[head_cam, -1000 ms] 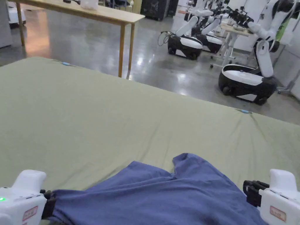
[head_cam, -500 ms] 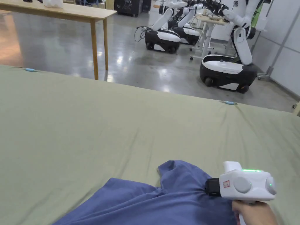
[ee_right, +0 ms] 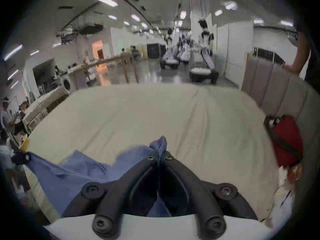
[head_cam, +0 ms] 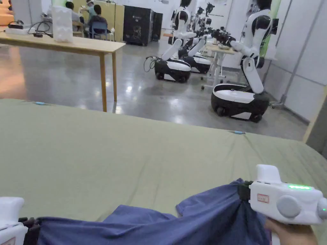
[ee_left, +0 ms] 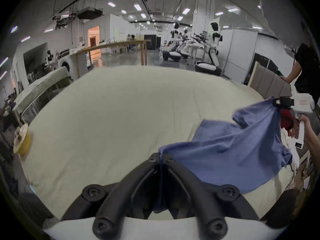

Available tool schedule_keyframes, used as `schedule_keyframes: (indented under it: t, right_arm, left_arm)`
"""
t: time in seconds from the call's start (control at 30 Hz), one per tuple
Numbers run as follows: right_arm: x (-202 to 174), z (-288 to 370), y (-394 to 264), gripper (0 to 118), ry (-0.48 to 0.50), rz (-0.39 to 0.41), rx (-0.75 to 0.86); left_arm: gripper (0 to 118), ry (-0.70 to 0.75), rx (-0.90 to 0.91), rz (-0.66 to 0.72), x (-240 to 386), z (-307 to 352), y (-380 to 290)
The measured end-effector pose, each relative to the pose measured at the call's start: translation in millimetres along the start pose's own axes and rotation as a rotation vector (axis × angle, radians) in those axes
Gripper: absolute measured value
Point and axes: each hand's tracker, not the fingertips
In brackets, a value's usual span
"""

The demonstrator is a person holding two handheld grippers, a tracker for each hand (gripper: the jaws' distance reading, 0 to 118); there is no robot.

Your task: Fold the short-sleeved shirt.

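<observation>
We find the left gripper (ee_left: 160,159) clamped on one edge of the blue shirt (ee_left: 230,155), and the right gripper (ee_right: 160,154) clamped on another. The shirt hangs stretched between them above the green sheet (head_cam: 127,150), running from 8 o'clock to 4 o'clock in the head view, right end higher.

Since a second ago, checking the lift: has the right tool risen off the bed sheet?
Yes. The right tool, shut on the blue shirt, has risen and carries its corner above the green sheet, where the shirt lay flat before.
</observation>
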Motion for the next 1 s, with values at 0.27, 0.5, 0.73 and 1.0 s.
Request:
schedule_keyframes:
  t: [0.27, 0.5, 0.73, 1.0]
  right_arm:
    - [27.7, 127.8, 108.0, 4, -0.016, -0.03, 0.24]
    - [53.1, 188.1, 202.2, 4, -0.046, -0.003, 0.383]
    - [47.3, 193.8, 278.5, 4, -0.117, 0.07, 0.484]
    - [37.8, 189.4, 314.5, 4, -0.169, 0.088, 0.547]
  left_arm:
    - [0, 0.053, 0.185, -0.078, 25.3, 8.1, 129.3]
    - [0, 0.092, 0.313, -0.116, 56.3, 18.5, 244.3]
    - [0, 0.193, 0.426, -0.156, 82.8, 30.6, 345.8]
    - [0, 0.222, 0.499, -0.174, 79.5, 40.1, 387.4]
